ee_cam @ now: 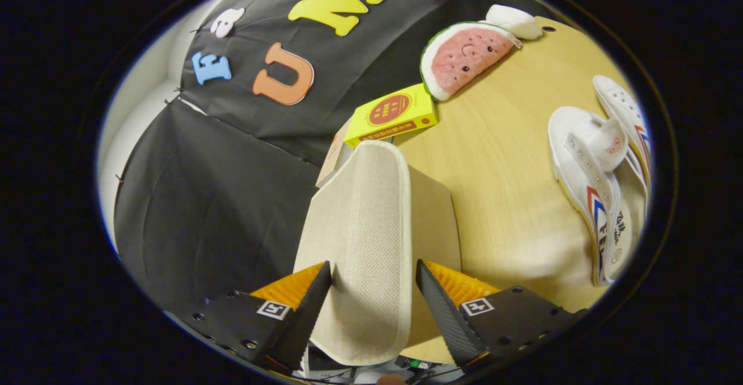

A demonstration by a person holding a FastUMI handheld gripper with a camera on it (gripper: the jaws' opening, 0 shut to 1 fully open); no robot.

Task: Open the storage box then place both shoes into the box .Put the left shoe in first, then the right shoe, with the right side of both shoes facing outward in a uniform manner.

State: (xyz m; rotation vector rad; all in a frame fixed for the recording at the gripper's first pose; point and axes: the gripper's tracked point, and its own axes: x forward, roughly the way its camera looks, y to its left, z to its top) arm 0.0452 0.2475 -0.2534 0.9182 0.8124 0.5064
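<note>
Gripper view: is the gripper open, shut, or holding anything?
Gripper: fingers either side of the beige woven fabric lid flap of the storage box; grip cannot be told.

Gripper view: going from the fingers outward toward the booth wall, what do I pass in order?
Gripper, fingers either side of the beige box lid → yellow carton → watermelon plush → white plush. The two shoes lie off to the side on the table.

We see the gripper [373, 277] with the storage box's fabric lid [365, 240] between its spread fingers; beyond, on the table [499, 170], lie two white shoes [592, 182], a yellow box [392, 115] and a watermelon plush [464, 57].
</note>
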